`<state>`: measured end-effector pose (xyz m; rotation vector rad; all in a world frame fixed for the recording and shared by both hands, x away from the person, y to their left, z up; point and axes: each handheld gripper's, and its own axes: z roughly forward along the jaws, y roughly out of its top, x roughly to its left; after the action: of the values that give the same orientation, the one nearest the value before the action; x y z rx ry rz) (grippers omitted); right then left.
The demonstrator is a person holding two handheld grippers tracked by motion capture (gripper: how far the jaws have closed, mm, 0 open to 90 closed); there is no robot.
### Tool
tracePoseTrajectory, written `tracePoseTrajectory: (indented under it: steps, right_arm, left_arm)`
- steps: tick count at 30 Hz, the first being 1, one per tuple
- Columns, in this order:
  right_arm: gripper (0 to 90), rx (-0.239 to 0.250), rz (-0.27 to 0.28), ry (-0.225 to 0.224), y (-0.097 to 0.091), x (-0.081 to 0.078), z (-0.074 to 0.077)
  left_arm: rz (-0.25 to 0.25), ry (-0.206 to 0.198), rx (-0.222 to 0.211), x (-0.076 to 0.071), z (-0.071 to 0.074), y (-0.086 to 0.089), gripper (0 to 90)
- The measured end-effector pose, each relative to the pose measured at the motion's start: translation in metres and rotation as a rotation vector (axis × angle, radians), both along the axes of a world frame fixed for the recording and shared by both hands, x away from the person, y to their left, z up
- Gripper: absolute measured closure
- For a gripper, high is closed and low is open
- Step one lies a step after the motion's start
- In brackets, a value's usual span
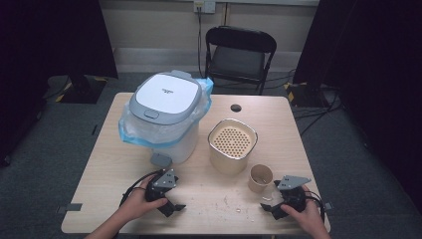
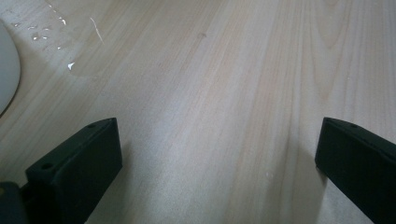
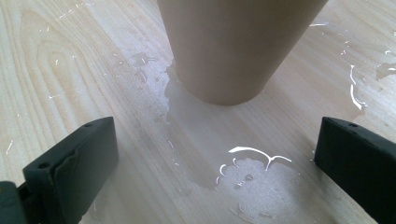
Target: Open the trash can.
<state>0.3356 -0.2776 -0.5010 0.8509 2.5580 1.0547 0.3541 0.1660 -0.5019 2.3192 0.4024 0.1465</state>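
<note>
1. The left gripper (image 1: 169,199) rests near the table (image 1: 114,164) front at 7 o'clock, jaws spread over bare wood.
2. The right gripper (image 1: 273,208) sits at 5 o'clock, jaws spread and empty, facing the paper cup (image 1: 261,178).
3. The cup stands in a water puddle (image 3: 243,172). Probably the approach step: the next move calls for closing in squarely and gripping gently, as wet paper may slip.

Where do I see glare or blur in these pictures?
Right gripper view: bright glare on the water puddle before the paper cup. Left gripper view: faint glints on droplets, tongs slightly soft. High view: dim, dark corners, table evenly lit.
</note>
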Motion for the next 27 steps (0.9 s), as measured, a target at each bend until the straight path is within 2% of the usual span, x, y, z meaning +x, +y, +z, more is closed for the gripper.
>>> tracePoseTrajectory:
  steps: [4, 6, 7, 9, 10, 11, 12, 13, 15, 16, 18, 19, 24, 25, 27]
  right_arm:
    - [0.0, -0.001, 0.004, 0.000, 0.000, 0.001, 0.000]
    - [0.0, -0.001, 0.007, -0.002, 0.000, 0.001, 0.000]
    - [0.0, -0.001, 0.008, -0.002, 0.000, 0.001, 0.000]
    - [0.0, -0.001, 0.008, -0.002, 0.000, 0.001, 0.000]
    - [0.0, -0.001, 0.008, -0.002, 0.000, 0.001, 0.000]
    - [0.0, -0.001, 0.009, -0.002, 0.000, 0.001, 0.000]
    - [0.0, -0.001, 0.009, -0.001, -0.001, 0.001, 0.000]
    - [0.0, -0.001, 0.011, -0.002, -0.001, 0.001, 0.000]
    - [0.0, -0.001, 0.011, -0.002, -0.001, 0.001, 0.000]
    - [0.0, -0.001, 0.012, -0.003, -0.001, 0.002, 0.000]
    - [0.0, -0.001, 0.012, -0.003, -0.001, 0.002, 0.000]
    - [0.0, -0.001, 0.012, -0.003, -0.001, 0.002, 0.000]
    - [0.0, -0.001, 0.013, -0.003, -0.001, 0.002, 0.000]
    - [0.0, -0.001, 0.012, -0.003, -0.001, 0.002, 0.000]
    - [0.0, -0.001, 0.012, -0.002, -0.001, 0.002, 0.000]
  left_arm:
    - [0.009, 0.002, -0.008, -0.001, 0.000, 0.002, 0.0]
    - [0.012, 0.016, -0.013, 0.000, 0.001, 0.004, 0.1]
    - [0.026, 0.039, -0.029, 0.000, 0.002, 0.007, 1.4]
    - [0.041, 0.051, -0.034, 0.001, 0.004, 0.009, 8.5]
    - [0.058, 0.060, -0.031, 0.001, 0.006, 0.011, 8.5]
    - [0.089, 0.074, -0.037, 0.002, 0.008, 0.012, 16.3]
    - [0.103, 0.095, -0.018, 0.003, 0.011, 0.014, 20.8]
    - [0.115, 0.114, -0.025, 0.001, 0.017, 0.017, 14.7]
    - [0.114, 0.117, -0.029, 0.000, 0.020, 0.020, 16.9]
    - [0.118, 0.138, -0.053, 0.000, 0.027, 0.024, 16.2]
    - [0.128, 0.146, -0.059, -0.001, 0.031, 0.027, 16.9]
    - [0.144, 0.165, -0.060, -0.001, 0.039, 0.033, 16.9]
    - [0.161, 0.172, -0.082, 0.000, 0.055, 0.045, 23.3]
    - [0.170, 0.180, -0.081, 0.000, 0.062, 0.050, 26.5]
    - [0.175, 0.183, -0.072, 0.000, 0.066, 0.052, 26.8]
